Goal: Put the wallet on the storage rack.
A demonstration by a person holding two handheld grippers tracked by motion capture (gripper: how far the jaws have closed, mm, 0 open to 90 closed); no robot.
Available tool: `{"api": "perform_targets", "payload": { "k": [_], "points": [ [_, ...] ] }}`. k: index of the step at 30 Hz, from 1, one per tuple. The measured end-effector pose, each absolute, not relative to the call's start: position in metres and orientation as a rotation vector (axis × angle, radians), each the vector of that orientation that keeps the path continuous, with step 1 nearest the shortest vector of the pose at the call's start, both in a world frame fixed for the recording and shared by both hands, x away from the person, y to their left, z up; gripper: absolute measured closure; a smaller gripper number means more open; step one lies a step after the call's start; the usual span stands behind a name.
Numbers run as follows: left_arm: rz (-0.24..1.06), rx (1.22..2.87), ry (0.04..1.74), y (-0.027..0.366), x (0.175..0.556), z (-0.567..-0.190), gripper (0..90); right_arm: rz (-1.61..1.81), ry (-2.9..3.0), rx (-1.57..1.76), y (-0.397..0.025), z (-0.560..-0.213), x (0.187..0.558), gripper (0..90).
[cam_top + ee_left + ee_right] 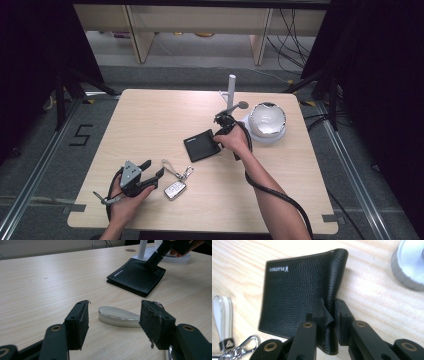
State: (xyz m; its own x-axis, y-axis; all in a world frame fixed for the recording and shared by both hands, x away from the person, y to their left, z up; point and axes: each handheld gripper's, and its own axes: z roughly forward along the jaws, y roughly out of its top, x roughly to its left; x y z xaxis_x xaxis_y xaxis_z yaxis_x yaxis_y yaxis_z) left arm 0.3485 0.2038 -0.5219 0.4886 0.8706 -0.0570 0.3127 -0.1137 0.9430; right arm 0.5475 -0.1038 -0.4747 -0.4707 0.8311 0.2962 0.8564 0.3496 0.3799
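Black pebbled leather is what we have between the jaws of the right tool (329,315): they are clamped on the folded spine edge of the wallet (297,292), which lies near the middle of the worktop (150,115), a little toward its right edge. We judge the wallet light and soft, with some give where the two halves fold, so the spine is the sensible place to hold; the free edges would likely splay open. The grain should offer fair friction against the pads. Our left tool (113,322) rests near the front-left corner with its jaws apart, holding nothing, and just ahead of it lies the clear strap loop (117,316) of a key fob (175,189). Beyond the wallet, toward the far right corner, stand a white post (231,90) and a white bowl (267,120).
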Motion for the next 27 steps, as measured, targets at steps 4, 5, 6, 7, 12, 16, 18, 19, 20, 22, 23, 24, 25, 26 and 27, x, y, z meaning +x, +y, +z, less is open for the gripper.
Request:
{"api": "perform_targets", "payload": {
  "k": [4,5,6,7,12,16,18,19,20,22,23,24,25,26,27],
  "points": [
    [0.658,1.670,1.024,0.203,0.348,-0.522,39.6,-0.725,-2.615,-1.564,-0.100,-0.453,0.540,82.0],
    [0.660,1.673,1.019,0.203,0.348,-0.522,39.6,-0.739,-2.688,-1.504,-0.101,-0.449,0.539,82.0],
    [0.660,1.673,1.019,0.203,0.348,-0.522,39.6,-0.730,-2.729,-1.471,-0.102,-0.444,0.537,82.0],
    [0.662,1.674,1.015,0.203,0.348,-0.522,39.6,-0.712,-2.758,-1.440,-0.102,-0.439,0.534,82.0],
    [0.659,1.671,1.020,0.204,0.348,-0.522,39.5,-0.710,-2.963,-1.157,-0.106,-0.414,0.517,82.0],
    [0.659,1.674,1.021,0.204,0.348,-0.522,39.6,-0.714,-3.099,-0.973,-0.115,-0.403,0.509,82.1],
    [0.661,1.678,1.022,0.203,0.348,-0.522,39.5,-0.661,-3.192,-0.865,-0.124,-0.395,0.505,82.2],
    [0.661,1.678,1.022,0.203,0.348,-0.522,39.5,-0.632,-3.226,-0.818,-0.128,-0.393,0.503,82.1],
    [0.662,1.675,1.022,0.203,0.348,-0.522,39.5,-0.607,-3.228,-0.824,-0.130,-0.391,0.500,82.2],
    [0.662,1.675,1.023,0.203,0.348,-0.522,39.6,-0.580,-3.279,-0.712,-0.137,-0.388,0.498,82.1],
    [0.662,1.675,1.023,0.203,0.348,-0.522,39.5,-0.559,-3.289,-0.688,-0.139,-0.386,0.496,82.2],
    [0.663,1.675,1.023,0.203,0.348,-0.522,39.5,-0.559,-3.289,-0.688,-0.139,-0.386,0.496,82.2],
    [0.663,1.675,1.024,0.203,0.348,-0.522,39.5,-0.543,-3.297,-0.687,-0.143,-0.384,0.494,82.2],
    [0.663,1.675,1.024,0.203,0.348,-0.522,39.5,-0.534,-3.297,-0.700,-0.146,-0.382,0.492,82.2],
    [0.663,1.675,1.024,0.203,0.348,-0.522,39.5,-0.535,-3.308,-0.658,-0.153,-0.378,0.490,82.2]
  ]
}}
